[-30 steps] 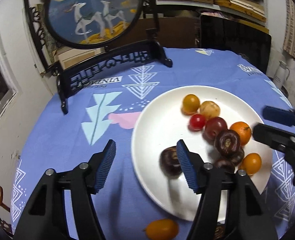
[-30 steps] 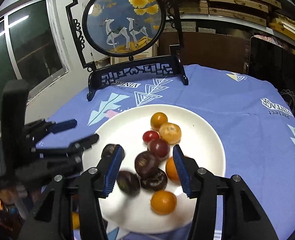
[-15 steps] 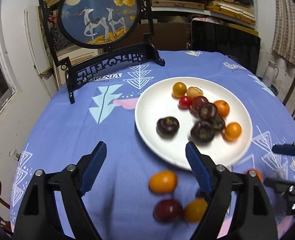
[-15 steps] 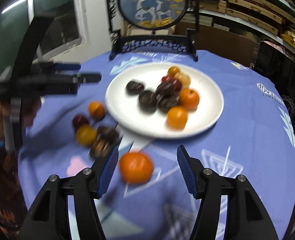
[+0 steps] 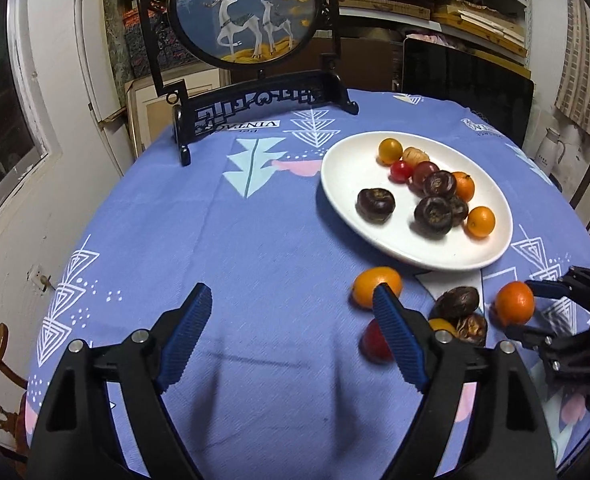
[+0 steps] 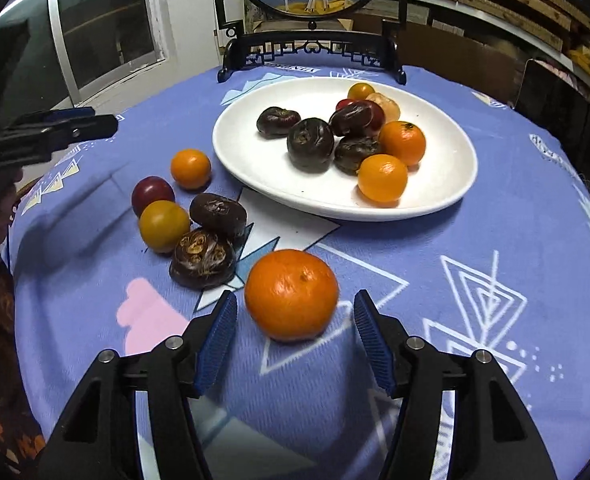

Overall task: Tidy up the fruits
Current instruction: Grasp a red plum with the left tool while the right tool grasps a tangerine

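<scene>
From the left wrist view, the left hand-held gripper (image 5: 291,336) hangs over bare blue cloth on the tabletop (image 5: 223,240) with its jaws wide and nothing between them, so I judge it is between picks. The white plate (image 5: 375,236) sits far and to the right, already carrying dark fruits and small oranges gathered toward its right side. A loose cluster lies near the plate's near rim, among it a small orange fruit (image 5: 377,286) just behind the right finger. The right hand-held gripper (image 5: 535,312) reaches in from the right around a tangerine (image 5: 515,304).

From the right wrist view, the tangerine (image 6: 291,294) rests on the cloth between the blue pads, clear gaps on both sides. The jaws are closing at a middling width but not yet pressing. It seems lined up this way to pinch the fruit across its widest part. The plate (image 6: 447,184) lies beyond it, the likely destination.
</scene>
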Demonstrator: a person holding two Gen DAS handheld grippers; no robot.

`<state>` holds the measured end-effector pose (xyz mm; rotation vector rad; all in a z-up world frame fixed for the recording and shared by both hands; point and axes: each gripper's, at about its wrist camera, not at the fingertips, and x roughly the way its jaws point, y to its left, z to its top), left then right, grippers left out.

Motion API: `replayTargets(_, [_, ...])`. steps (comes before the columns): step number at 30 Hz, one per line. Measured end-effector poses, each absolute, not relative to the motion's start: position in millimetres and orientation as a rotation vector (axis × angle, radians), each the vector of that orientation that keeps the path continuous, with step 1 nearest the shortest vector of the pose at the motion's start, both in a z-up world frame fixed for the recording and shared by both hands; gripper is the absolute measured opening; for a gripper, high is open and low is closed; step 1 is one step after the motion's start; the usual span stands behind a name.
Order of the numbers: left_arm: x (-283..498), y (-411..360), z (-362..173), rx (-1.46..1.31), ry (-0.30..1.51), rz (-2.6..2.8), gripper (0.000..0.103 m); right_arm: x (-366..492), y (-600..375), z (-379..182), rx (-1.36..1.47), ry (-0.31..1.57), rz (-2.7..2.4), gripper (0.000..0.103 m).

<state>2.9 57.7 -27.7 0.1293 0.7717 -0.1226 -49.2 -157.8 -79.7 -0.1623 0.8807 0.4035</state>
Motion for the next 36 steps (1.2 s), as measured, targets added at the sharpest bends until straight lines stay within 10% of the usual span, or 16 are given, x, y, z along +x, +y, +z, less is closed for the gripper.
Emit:
replayTargets(1, [1.8,57.9,-29.4,0.134,0.774,-0.125,0.080,-47.3,-157.2,-81.1,-0.156,0.888,0.406,0.047])
replayTargets(18, [8.1,3.3,-88.5,0.374,0.837,-0.322,0.078,-62.9,-171.7,-74.3,-0.119,0.881,0.416,0.046])
replayTargets(21, [20.9,-1.7,-89.7,0.330,0.874,-0.361,0.059,-64.3,-171.1,-74.6,-0.124,0.883,0.419,0.046])
replayTargets(22, [22.8,-3.6,-90.9,0.300,0.904,-0.403,0.038,-64.4,-170.9,-74.9,-0.124,0.883,0.418,0.046])
replayTargets(36, [-2.4,-6.5,-40.0,0.307,0.754,-0.235,0.037,-67.6,-168.6,-54.3,-0.097,0.824,0.415,0.046])
